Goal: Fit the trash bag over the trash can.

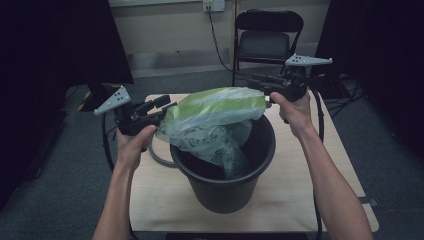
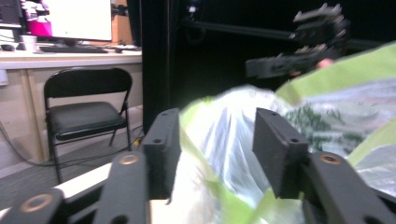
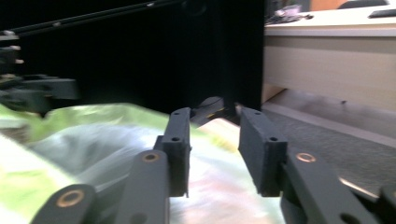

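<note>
A black bucket [image 1: 225, 185] stands on the wooden table [image 1: 310, 165]. A green and clear plastic bag [image 1: 215, 117] hangs half inside it, its top stretched above the rim. My left gripper [image 1: 167, 106] is at the bag's left edge. In the left gripper view its jaws [image 2: 217, 121] stand apart with the bag's film [image 2: 327, 107] between them, not pinched. My right gripper [image 1: 267, 97] is at the bag's right edge. Its jaws [image 3: 215, 121] are open over the bag [image 3: 93, 144], with no film pressed between the pads.
A black folding chair [image 1: 267, 42] stands behind the table, with cables on the floor near it. A grey cable loop [image 1: 157, 155] lies on the table left of the bucket. Dark curtains hang at both sides. A desk with a monitor [image 2: 79, 18] stands beyond.
</note>
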Demonstrator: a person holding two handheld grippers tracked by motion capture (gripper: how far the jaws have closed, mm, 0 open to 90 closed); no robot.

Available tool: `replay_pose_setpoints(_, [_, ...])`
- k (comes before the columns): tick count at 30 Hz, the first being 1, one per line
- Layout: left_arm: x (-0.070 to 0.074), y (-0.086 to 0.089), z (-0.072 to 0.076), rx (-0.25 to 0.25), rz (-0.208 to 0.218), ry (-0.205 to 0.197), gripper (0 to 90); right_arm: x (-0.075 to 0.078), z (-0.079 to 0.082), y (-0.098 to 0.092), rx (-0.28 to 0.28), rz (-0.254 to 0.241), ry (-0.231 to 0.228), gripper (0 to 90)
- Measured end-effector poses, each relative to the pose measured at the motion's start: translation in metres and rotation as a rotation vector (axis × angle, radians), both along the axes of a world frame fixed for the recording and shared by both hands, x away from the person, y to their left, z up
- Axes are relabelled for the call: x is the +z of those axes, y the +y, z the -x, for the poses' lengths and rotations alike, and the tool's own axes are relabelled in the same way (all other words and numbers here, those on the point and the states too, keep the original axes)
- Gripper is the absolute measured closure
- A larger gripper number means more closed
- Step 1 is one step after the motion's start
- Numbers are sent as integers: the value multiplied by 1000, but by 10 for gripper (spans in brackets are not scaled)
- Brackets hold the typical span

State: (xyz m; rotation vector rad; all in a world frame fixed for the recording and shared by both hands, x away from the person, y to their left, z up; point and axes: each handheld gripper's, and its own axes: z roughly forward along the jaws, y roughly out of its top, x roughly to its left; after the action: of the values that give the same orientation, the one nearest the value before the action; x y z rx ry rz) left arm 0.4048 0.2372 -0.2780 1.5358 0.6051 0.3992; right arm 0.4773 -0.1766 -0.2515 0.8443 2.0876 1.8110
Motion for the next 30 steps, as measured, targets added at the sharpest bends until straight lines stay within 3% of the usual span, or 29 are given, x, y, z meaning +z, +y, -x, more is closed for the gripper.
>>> replay_pose_setpoints(3, [-8, -2, 13, -18, 12, -5, 483, -2, 10, 4, 15, 37, -1, 591])
replay_pose_setpoints(4, [-11, -3, 19, -9, 6, -9, 459, -4, 15, 4, 10, 49, 3, 570])
replay_pose_setpoints(6, [-15, -5, 30, 20, -56, -23, 427, -7, 24, 2, 4, 66, 2, 550])
replay_pose_setpoints(7, [-20, -3, 37, 21, -45, -24, 400, -11, 33, -3, -10, 80, -3, 532])
replay_pose_setpoints(11, [-25, -1, 44, 36, -76, -16, 378, -19, 40, -13, -30, 111, 36, 503])
replay_pose_setpoints(16, [-25, 3, 45, 22, -65, 0, 356, -26, 41, -14, -14, 107, 61, 491])
replay_pose_setpoints(20, [-16, 13, 38, 20, -5, -6, 399, -30, 37, -7, 26, 125, 89, 510])
replay_pose_setpoints(23, [-8, 20, 30, 35, 35, -8, 424, -31, 33, -1, 78, 154, 99, 629])
replay_pose_setpoints(26, [-6, 22, 16, 37, 63, 17, 421, -29, 31, 0, 70, 157, 94, 670])
replay_pose_setpoints(28, [-10, 19, 6, -27, 83, 68, 388, -28, 29, -2, 74, 133, 88, 693])
replay_pose_setpoints(29, [-14, 13, -2, -46, 60, 94, 381, -26, 27, -3, 79, 122, 74, 744])
replay_pose_setpoints(30, [-14, 13, -2, -46, 60, 94, 380, -26, 27, -3, 79, 122, 74, 744])
